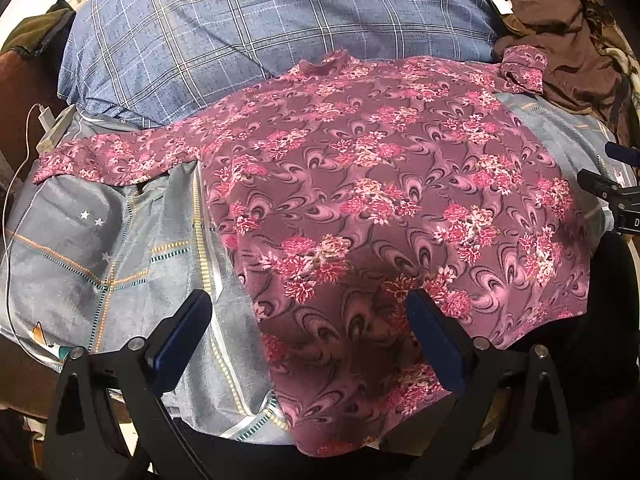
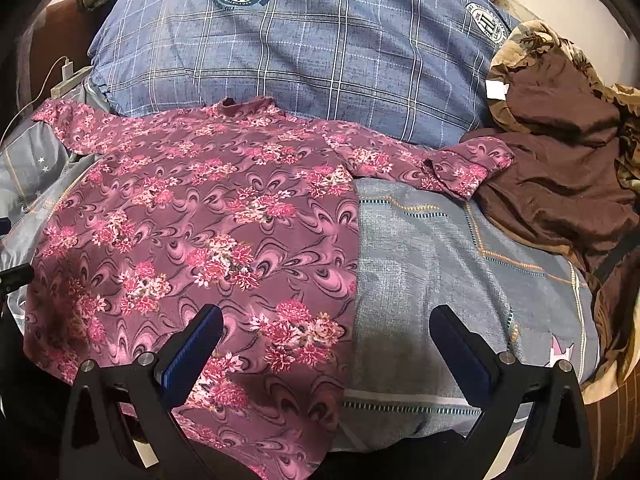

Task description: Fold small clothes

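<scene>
Bed sheet (image 2: pixel 432 248) holds floral top (image 1: pixel 380 184) spread flat, collar away, long axis running fore-aft. Left gripper (image 1: pixel 308 336) and right gripper (image 2: pixel 326 344) both gape empty over hem corners.

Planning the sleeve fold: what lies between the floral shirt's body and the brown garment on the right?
In the right wrist view, bare grey bedsheet fills it; the floral shirt's sleeve reaches across to the brown garment.

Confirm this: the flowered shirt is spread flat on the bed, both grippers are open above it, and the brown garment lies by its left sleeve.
Wrong on one point. The brown garment lies by the right sleeve of the flowered shirt, as the right wrist view shows. The shirt is spread flat, and the left gripper and right gripper are open.
</scene>
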The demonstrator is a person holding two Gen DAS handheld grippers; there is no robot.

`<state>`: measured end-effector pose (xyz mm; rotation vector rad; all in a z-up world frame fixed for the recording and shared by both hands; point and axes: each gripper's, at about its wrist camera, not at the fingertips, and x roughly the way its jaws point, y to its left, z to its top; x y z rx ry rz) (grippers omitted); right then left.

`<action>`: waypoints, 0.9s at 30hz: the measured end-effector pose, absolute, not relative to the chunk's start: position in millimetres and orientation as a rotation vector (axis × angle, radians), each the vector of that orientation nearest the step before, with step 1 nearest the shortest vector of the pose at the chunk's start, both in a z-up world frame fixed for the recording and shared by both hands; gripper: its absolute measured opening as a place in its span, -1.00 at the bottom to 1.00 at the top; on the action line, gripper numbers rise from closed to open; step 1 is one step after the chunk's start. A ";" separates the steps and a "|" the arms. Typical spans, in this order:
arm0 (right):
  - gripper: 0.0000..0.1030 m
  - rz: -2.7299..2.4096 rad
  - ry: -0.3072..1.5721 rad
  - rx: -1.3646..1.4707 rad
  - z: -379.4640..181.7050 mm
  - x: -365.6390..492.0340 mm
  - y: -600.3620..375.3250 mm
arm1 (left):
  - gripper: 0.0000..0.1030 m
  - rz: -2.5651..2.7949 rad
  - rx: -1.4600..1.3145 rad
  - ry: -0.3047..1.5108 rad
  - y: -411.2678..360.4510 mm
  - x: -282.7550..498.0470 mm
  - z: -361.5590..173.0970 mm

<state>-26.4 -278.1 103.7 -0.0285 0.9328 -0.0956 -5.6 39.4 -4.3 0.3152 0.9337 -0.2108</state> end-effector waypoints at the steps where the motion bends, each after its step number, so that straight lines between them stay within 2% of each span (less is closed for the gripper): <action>1: 1.00 -0.094 0.931 -0.027 104.0 -27.1 -277.9 | 0.92 -0.213 0.313 0.934 39.7 -5.9 -4.3; 27: 1.00 -0.087 0.927 0.000 99.0 -23.6 -280.1 | 0.92 -0.224 0.311 0.957 28.9 1.5 -10.2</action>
